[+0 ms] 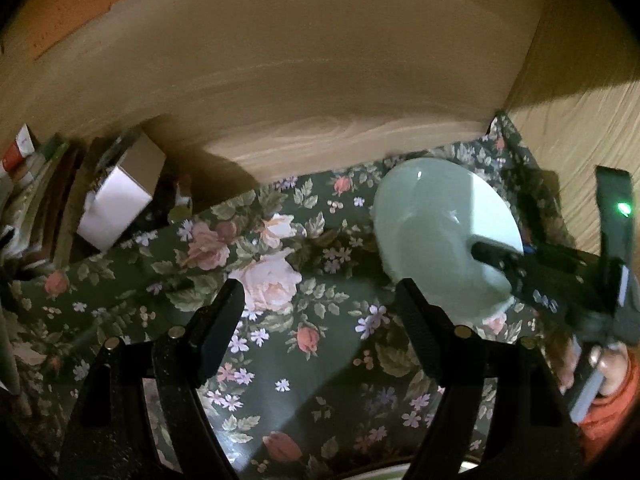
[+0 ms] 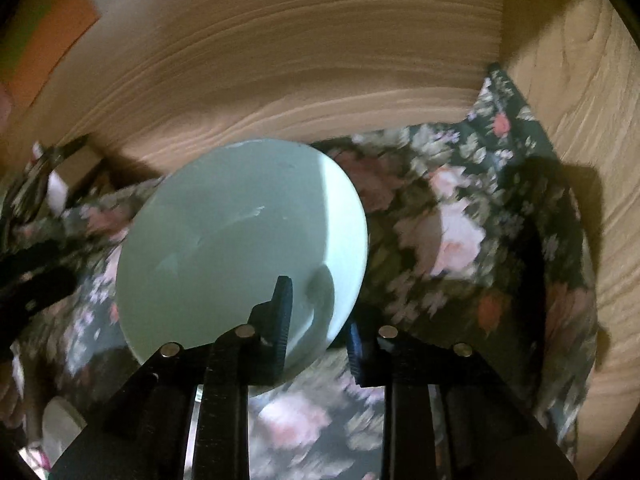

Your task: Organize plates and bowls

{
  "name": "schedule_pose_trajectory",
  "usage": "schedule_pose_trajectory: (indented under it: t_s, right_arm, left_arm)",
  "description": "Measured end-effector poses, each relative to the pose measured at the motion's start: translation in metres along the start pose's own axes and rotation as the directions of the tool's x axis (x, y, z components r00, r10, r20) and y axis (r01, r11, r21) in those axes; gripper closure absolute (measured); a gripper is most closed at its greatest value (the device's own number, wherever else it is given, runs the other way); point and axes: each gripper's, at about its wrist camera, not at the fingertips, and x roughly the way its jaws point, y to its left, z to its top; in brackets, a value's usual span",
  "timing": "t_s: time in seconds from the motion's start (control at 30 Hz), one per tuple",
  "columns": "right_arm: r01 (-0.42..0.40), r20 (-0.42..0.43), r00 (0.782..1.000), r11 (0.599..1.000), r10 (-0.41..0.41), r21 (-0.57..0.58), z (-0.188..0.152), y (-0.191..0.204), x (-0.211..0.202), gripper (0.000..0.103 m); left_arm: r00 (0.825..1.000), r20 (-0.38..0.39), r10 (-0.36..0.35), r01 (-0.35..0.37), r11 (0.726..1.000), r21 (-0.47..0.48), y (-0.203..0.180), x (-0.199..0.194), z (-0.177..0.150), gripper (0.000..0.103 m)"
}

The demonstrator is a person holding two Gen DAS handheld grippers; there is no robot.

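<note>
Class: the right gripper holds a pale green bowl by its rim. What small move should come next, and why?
Probably lower the bowl onto the floral cloth: the right gripper pinches its rim, tilted above the cloth; the left gripper is open and holds nothing.

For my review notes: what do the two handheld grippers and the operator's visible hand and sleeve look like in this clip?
Both grippers, the left gripper and the right gripper, are matte black plastic with angular linkage arms and small round brass-coloured pins at the joints. The finger pads are ribbed. Seen from the left wrist, the right unit carries a black upright part with a green light. The hand has an orange sleeve.
</note>
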Motion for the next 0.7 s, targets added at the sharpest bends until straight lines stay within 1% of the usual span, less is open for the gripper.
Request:
schedule_pose_trajectory:
  t_s: [0.13, 0.27, 0.43, 0.47, 0.53, 0.6, 0.63, 0.7]
  right_arm:
    - [-0.026, -0.019, 0.999, 0.999, 0.025, -0.025, -0.014, 0.01, -0.007, 0.081]
    - [-0.058, -0.032, 0.998, 0.998, 0.057, -0.036, -0.027, 0.017, -0.013, 0.081]
    - [-0.082, -0.039, 0.996, 0.996, 0.08, -0.042, -0.049, 0.028, -0.019, 0.08]
    - [-0.085, -0.039, 0.996, 0.996, 0.083, -0.037, -0.047, 0.027, -0.018, 0.078]
    - [-0.084, -0.034, 0.996, 0.996, 0.083, -0.024, -0.045, 0.027, -0.017, 0.078]
    - [-0.083, -0.025, 0.996, 0.996, 0.083, -0.008, -0.046, 0.027, -0.018, 0.078]
    - [-0.086, -0.021, 0.996, 0.996, 0.086, -0.001, -0.036, 0.016, -0.013, 0.078]
    - [-0.087, -0.022, 0.996, 0.996, 0.087, 0.007, -0.035, 0.012, -0.008, 0.078]
  left_arm:
    - [0.999, -0.042, -0.009, 0.009, 1.0, 0.003, -0.001, 0.009, -0.007, 0.026]
    - [0.997, -0.077, -0.019, 0.019, 1.0, 0.004, -0.003, 0.015, -0.015, 0.029]
    - [0.993, -0.115, -0.017, 0.019, 1.0, 0.015, -0.008, 0.025, -0.022, 0.04]
    - [0.993, -0.121, -0.017, 0.019, 1.0, 0.017, -0.009, 0.026, -0.023, 0.042]
    - [0.99, -0.14, -0.015, 0.018, 1.0, 0.019, -0.01, 0.032, -0.024, 0.049]
    - [0.989, -0.148, -0.016, 0.02, 1.0, 0.024, -0.012, 0.035, -0.025, 0.054]
    - [0.989, -0.15, -0.017, 0.021, 0.999, 0.028, -0.012, 0.037, -0.026, 0.058]
    - [0.988, -0.154, -0.017, 0.023, 0.999, 0.035, -0.014, 0.039, -0.026, 0.063]
